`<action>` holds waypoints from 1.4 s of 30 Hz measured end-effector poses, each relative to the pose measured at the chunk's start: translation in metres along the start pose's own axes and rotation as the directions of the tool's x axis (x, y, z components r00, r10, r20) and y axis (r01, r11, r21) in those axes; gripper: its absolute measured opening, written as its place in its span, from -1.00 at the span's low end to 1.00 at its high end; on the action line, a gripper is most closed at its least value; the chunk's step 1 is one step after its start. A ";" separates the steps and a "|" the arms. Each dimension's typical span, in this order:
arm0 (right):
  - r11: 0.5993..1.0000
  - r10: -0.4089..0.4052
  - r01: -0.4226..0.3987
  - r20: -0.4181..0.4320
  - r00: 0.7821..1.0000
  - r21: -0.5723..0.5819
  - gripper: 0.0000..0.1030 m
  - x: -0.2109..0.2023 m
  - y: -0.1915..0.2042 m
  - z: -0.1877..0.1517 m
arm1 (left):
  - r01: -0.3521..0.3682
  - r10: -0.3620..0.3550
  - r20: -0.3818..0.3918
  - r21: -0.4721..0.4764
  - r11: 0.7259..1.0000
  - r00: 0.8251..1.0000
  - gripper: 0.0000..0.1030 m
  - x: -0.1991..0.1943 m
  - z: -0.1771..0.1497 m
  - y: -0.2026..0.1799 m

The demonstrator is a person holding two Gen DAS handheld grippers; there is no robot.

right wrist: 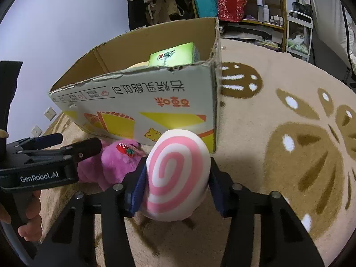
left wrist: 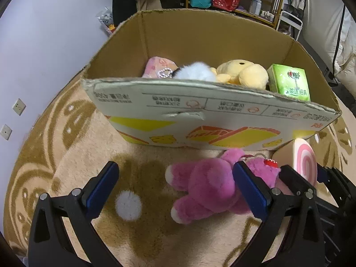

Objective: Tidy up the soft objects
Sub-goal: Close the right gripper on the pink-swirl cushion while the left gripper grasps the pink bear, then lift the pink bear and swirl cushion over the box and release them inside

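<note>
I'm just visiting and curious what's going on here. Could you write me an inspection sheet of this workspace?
Surface: beige carpet with brown patterns.
Job's things: open cardboard box holding a yellow plush, white fluffy toy, pink pouch, green tissue pack; pink plush bear and white pompom on the carpet.
Clutter: nothing seen beyond these.
Grippers: left gripper open over the bear; right gripper closed on the pink swirl cushion.
Cables: a dark one at far right.
Surroundings: shelf with bags and bottles, wall sockets.
</note>
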State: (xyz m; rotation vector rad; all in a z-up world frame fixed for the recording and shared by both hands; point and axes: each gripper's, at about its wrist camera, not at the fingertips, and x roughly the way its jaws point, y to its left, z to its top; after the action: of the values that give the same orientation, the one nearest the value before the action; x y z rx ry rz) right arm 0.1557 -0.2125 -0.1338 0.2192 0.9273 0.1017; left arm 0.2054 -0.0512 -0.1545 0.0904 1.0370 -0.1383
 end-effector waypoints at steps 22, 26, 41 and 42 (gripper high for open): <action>0.998 -0.060 0.060 -0.008 0.998 0.025 0.03 -0.008 -0.013 0.002 | 0.110 -0.117 -0.041 -0.135 0.985 0.992 0.73 0.014 -0.022 0.007; 0.998 -0.065 0.065 -0.008 0.998 0.021 0.03 -0.008 -0.012 0.001 | 0.149 -0.157 -0.043 -0.143 0.978 0.987 0.34 0.012 -0.026 0.005; 0.997 -0.070 0.070 0.000 0.998 0.030 0.02 -0.011 -0.014 -0.002 | 0.131 -0.132 -0.013 -0.068 0.989 0.991 -0.22 -0.006 -0.022 -0.005; 0.997 -0.069 0.069 0.000 0.998 0.033 0.02 -0.011 -0.014 -0.002 | 0.132 -0.133 -0.012 -0.067 0.989 0.991 -0.22 -0.008 -0.023 -0.003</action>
State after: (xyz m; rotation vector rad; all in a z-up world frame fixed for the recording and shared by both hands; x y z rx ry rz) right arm 0.1477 -0.2283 -0.1294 0.2174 0.9347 0.0230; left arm 0.1814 -0.0504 -0.1597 -0.0380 1.0631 -0.2238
